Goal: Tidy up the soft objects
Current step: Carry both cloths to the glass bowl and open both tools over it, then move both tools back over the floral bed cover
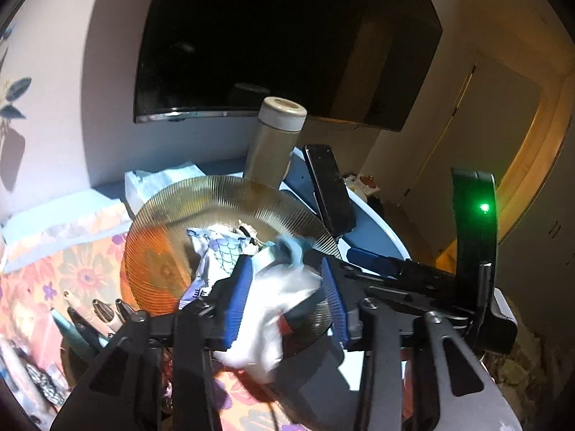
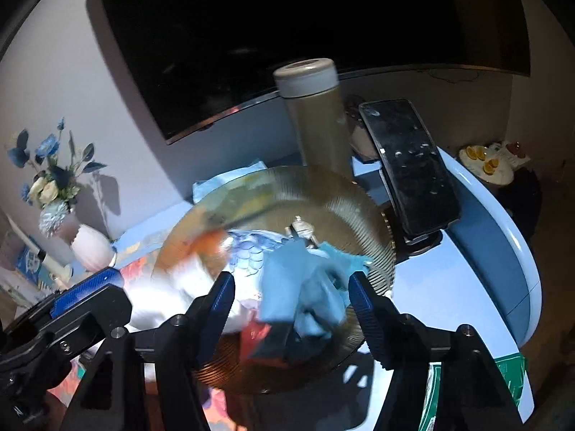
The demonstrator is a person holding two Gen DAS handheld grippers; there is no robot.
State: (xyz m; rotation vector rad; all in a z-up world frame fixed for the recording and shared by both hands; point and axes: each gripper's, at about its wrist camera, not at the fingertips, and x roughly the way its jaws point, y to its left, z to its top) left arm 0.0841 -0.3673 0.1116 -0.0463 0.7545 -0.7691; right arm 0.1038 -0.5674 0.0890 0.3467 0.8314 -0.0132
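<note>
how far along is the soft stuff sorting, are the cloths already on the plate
Looks done: the white cloth and blue cloth lie bunched on the ribbed glass plate, beside a scale-patterned wrapper.
In hand: nothing. The left gripper and right gripper stand open astride the cloths, pads not pressing.
Left: the pile is crumpled, not folded. Whether more soft items wait elsewhere, I cannot tell.
</note>
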